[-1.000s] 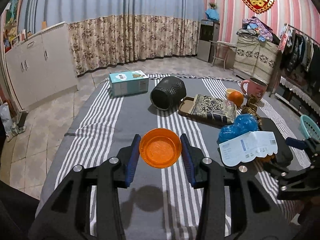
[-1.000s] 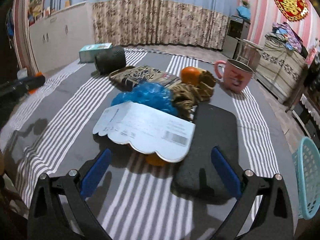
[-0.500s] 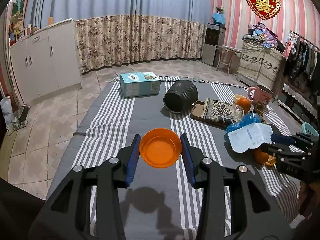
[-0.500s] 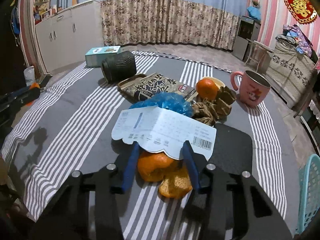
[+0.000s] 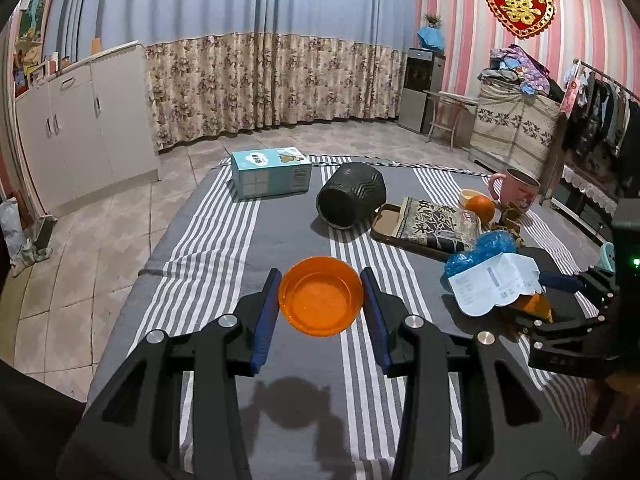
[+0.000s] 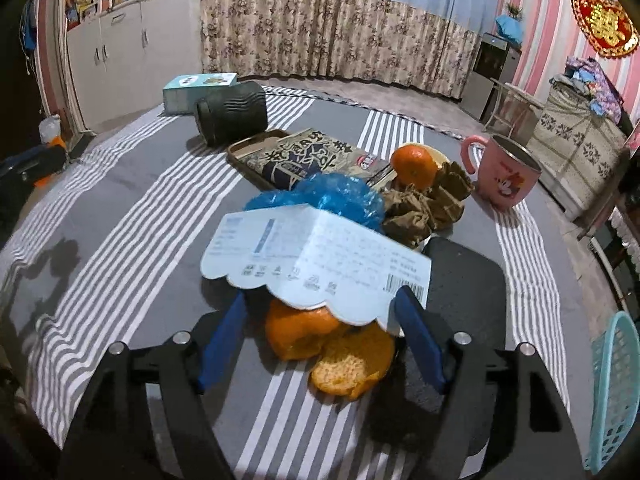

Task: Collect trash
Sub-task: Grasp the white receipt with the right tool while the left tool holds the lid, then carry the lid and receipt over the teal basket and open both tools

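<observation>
**Orange bowl gripped left; right jaws opening around orange peel**

The orange bowl [image 5: 321,296] is clamped between the blue pads of the left gripper [image 5: 321,304] and is held above the striped cloth [image 5: 208,240], its shadow cast on the cloth below.

The right gripper [image 6: 320,336] is pointed down at the trash pile; its jaws are opening. Orange peel [image 6: 332,344] is seen between the pads on the cloth, with a gap visible on both sides, so nothing is gripped. A white paper slip [image 6: 316,260] is draped over the far part of the peel and over the right fingertip. Behind the slip, a crumpled blue plastic bag [image 6: 336,198] and a brown crumpled wrapper [image 6: 428,204] are piled together. A black mat [image 6: 468,280] lies just right of the peel.

Further back: a whole orange [image 6: 414,166], a pink mug [image 6: 506,176], a printed snack packet [image 6: 304,158] on a tray, a dark bin [image 6: 232,118] tipped on its side, a teal box [image 6: 196,90]. A teal basket [image 6: 616,392] is seen at the right edge.
</observation>
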Demonstrator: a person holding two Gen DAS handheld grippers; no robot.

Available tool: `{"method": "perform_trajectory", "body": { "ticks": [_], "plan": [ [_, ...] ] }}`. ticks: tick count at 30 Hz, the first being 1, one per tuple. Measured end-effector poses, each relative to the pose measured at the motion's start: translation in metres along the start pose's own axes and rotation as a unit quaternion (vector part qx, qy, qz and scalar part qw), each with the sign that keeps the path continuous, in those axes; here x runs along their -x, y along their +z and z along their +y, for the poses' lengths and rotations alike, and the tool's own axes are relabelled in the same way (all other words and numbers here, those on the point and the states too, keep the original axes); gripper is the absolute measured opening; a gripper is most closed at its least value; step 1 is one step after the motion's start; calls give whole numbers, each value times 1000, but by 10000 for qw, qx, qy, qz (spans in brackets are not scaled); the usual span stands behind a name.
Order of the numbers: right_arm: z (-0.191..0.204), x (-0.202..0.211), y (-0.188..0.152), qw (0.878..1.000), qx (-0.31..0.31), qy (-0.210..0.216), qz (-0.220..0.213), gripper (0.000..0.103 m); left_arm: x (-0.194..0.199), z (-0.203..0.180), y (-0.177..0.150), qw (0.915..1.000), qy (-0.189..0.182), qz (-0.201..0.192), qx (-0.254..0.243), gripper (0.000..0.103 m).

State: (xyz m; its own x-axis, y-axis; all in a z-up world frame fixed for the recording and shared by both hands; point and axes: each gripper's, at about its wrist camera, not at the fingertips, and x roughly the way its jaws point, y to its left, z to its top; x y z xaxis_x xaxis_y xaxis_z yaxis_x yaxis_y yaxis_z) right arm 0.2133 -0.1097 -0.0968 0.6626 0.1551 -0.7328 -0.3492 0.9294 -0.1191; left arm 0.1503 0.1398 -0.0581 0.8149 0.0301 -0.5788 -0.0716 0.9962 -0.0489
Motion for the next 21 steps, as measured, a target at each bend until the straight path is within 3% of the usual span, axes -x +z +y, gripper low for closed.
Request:
{"method": "perform_trajectory", "body": {
  "ticks": [9,11,13,15,17,21],
  "plan": [
    [-5,1,30,9996,-11,-5,-269,73,-2,-3,4,10000,-18,-35,-13,39],
    [-7,3,33,9994,-39,107,-313,54,-1,-4,5,10000,7,-58,-53,39],
    [-10,3,34,9993,-81,232,-281,40,0,-4,7,10000,10,-72,-63,39],
    [-12,3,32,9990,-118,299,-305,32,0,-6,8,10000,3,-77,-51,39],
    [-14,2,30,9988,-138,360,-290,14,0,-6,8,10000,15,-77,-58,39],
    [-18,12,26,9980,-121,340,-528,8,-1,-9,11,9999,53,-73,-112,39]
  ]
}}
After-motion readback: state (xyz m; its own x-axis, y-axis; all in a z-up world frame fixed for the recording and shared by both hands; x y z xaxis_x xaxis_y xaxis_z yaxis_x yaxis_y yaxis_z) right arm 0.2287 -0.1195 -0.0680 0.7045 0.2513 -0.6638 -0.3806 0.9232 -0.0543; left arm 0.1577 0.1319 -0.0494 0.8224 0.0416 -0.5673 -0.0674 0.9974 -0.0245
